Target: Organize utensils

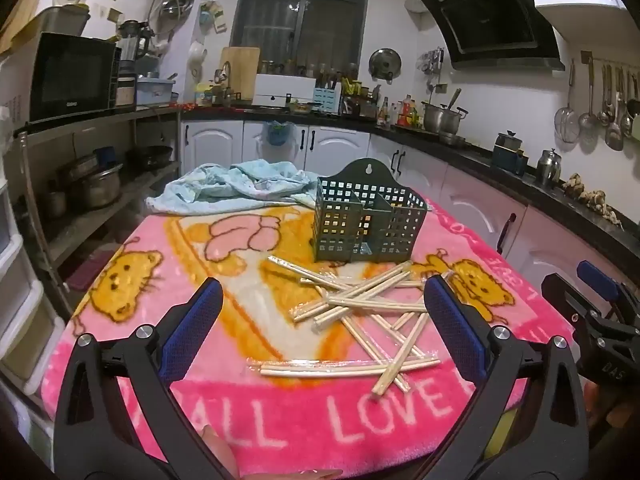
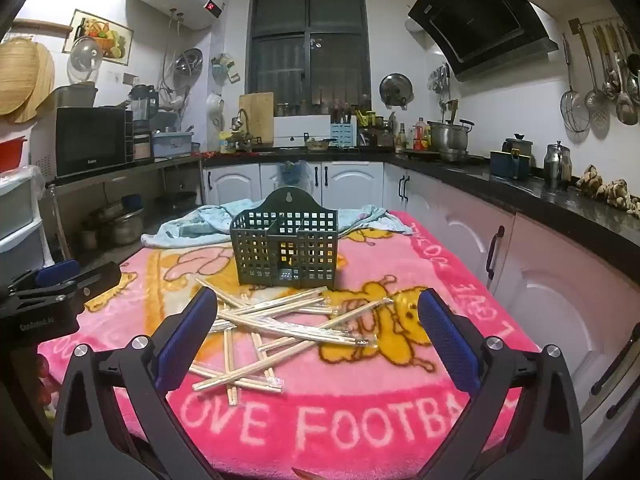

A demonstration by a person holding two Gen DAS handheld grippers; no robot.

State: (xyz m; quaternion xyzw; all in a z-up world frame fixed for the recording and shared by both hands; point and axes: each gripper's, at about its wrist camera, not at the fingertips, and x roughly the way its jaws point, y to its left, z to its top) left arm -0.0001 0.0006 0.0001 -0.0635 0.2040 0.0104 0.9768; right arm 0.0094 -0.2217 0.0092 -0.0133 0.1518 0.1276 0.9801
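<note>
The pink blanket (image 2: 400, 420) reads "LOVE FOOTBA" along its near edge. On it a loose pile of pale chopsticks (image 2: 280, 328), some in clear wrappers, lies crisscrossed just in front of the dark green slotted holder (image 2: 286, 250), which stands upright. Behind the holder lies a crumpled blue cloth (image 1: 232, 190). The left gripper (image 1: 322, 320) and right gripper (image 2: 318, 328) are both spread wide, pinching nothing, near the pile.

dark window (image 2: 308, 44) | white cabinets (image 2: 352, 180) | black countertop (image 2: 520, 188)
</note>
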